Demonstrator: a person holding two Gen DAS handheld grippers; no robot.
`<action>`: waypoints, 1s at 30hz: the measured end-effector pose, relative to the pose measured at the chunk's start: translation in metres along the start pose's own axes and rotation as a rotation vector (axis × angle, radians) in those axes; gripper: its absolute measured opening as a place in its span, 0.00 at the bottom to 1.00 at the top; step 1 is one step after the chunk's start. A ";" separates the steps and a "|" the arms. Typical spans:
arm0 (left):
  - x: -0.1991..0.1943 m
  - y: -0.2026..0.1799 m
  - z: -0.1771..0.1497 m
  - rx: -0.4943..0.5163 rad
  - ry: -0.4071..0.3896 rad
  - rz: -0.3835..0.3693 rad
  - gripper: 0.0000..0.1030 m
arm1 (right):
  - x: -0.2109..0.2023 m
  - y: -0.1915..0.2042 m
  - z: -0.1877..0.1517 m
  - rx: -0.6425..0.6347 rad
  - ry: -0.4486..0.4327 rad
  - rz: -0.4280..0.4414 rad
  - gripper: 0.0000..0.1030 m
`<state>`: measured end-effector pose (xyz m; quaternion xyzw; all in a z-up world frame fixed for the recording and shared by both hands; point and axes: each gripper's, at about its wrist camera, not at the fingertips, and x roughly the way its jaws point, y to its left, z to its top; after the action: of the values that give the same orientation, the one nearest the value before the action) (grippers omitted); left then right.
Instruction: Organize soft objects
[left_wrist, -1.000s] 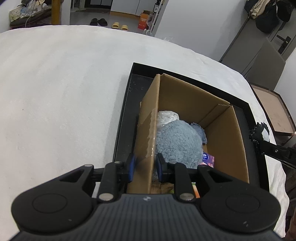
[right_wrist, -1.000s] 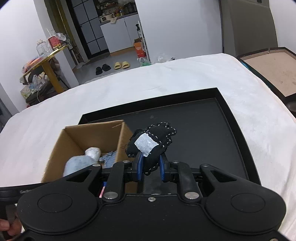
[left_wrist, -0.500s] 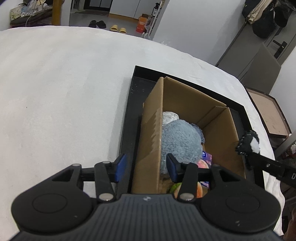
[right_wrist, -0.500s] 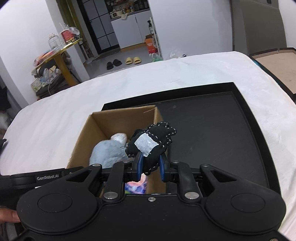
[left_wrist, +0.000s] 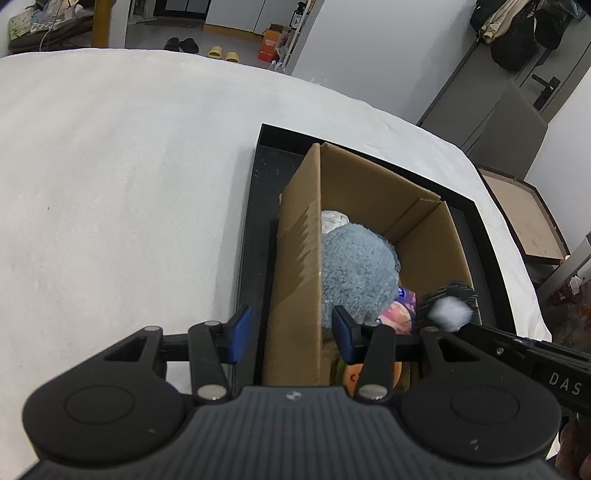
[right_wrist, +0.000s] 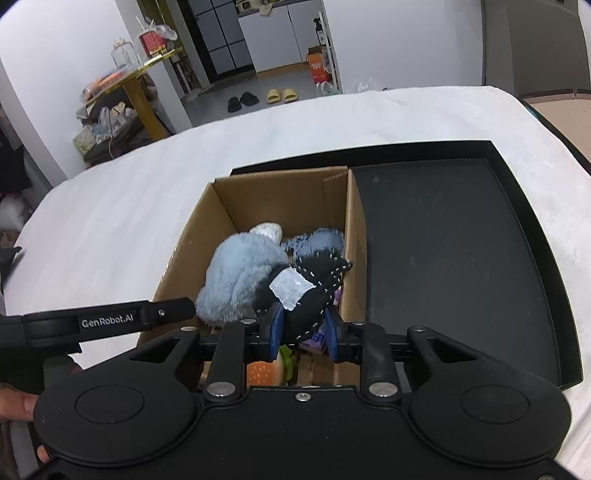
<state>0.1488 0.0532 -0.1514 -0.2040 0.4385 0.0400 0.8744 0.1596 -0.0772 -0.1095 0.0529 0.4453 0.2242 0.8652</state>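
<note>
A cardboard box stands in the left part of a black tray on a white cloth. Inside lie a fluffy blue plush, a burger toy and a purple pack. My left gripper is open and straddles the box's left wall, both pads off the cardboard. My right gripper hangs over the box; its jaws are opening. A black stitched toy with a white patch is still between them, tipped forward onto the blue plush.
The right half of the black tray is bare. White cloth spreads left of and behind the box. A wood-framed board lies past the table's right edge. A person's hand shows at the lower left.
My left gripper let go of the box wall and opened. The right gripper carried the black toy left, over the box; its jaws widened and the toy tipped down.
</note>
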 end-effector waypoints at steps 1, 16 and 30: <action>0.001 0.000 -0.001 0.001 0.004 -0.002 0.45 | 0.001 0.001 -0.001 -0.001 0.005 -0.003 0.25; -0.004 -0.004 -0.005 0.054 0.005 -0.012 0.44 | -0.014 0.002 -0.005 -0.006 -0.008 -0.018 0.31; -0.031 -0.022 0.010 0.167 0.025 0.048 0.58 | -0.045 -0.024 -0.001 0.047 -0.016 -0.012 0.49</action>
<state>0.1427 0.0404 -0.1149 -0.1202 0.4559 0.0216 0.8816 0.1442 -0.1180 -0.0837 0.0722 0.4439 0.2082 0.8686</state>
